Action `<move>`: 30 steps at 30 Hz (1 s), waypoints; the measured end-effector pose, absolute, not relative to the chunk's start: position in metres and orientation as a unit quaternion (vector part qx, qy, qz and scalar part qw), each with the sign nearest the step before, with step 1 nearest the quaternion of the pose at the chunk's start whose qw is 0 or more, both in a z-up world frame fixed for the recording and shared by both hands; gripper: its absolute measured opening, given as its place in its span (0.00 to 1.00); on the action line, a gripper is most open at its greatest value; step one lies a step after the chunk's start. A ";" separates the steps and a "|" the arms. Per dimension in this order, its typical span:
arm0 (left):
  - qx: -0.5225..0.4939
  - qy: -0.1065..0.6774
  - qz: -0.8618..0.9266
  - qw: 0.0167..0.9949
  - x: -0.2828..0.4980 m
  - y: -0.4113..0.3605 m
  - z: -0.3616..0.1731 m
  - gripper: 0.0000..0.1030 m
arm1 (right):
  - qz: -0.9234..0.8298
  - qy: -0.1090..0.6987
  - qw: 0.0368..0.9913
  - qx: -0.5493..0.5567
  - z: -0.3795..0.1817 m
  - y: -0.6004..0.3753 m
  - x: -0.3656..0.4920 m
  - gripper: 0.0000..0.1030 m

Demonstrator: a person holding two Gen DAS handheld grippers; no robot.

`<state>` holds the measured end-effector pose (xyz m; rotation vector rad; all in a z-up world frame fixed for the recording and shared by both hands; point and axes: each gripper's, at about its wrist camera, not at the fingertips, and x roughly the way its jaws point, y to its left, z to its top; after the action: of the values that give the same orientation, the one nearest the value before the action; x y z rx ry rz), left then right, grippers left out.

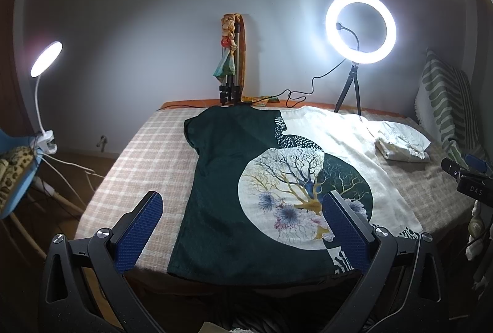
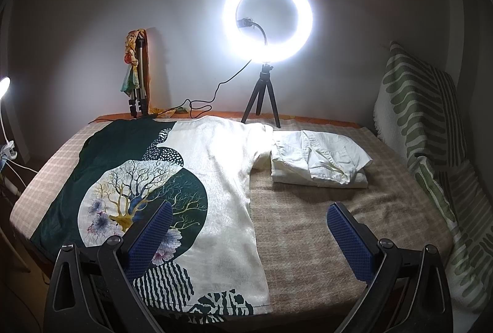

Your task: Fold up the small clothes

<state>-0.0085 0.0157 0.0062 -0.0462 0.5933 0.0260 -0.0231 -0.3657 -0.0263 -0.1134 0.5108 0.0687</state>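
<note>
Dim walls are lit by a ring light (image 2: 267,19) on a small tripod at the back and by a clip-on lamp (image 1: 46,58) at the left, both apparently aimed so that the working surface is evenly lit. That surface is a bed covered by a checked blanket (image 1: 148,145), on which a printed T-shirt (image 2: 172,172) is spread flat, hem toward the cameras and neckline toward the wall. One half of it is dark green and the other cream, with a circular tree print across the middle. It seems to be laid out this way so that both sides can be reached for a first fold. Just beside its right sleeve, a folded white garment (image 2: 320,160) is set aside, probably as finished work kept out of the way. A striped cushion (image 2: 419,117) is propped against the right wall, and a folded tripod wrapped in a scarf (image 1: 231,55) is leaned against the back wall.

The left gripper (image 1: 243,228) is held above the near hem with its jaws spread wide and nothing between them. The right gripper (image 2: 246,237) is likewise held with jaws spread and empty, straddling the shirt's right edge. No fold is yet made in the shirt.
</note>
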 end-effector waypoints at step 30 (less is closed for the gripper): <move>-0.038 0.318 0.030 0.947 0.021 0.036 -0.013 0.99 | 0.023 0.266 0.962 -0.057 -0.028 -0.356 0.010 0.99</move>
<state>0.0207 0.0362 -0.0134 -0.0778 0.6465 0.0615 0.0097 -0.3560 -0.0282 -0.1162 0.5381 0.0475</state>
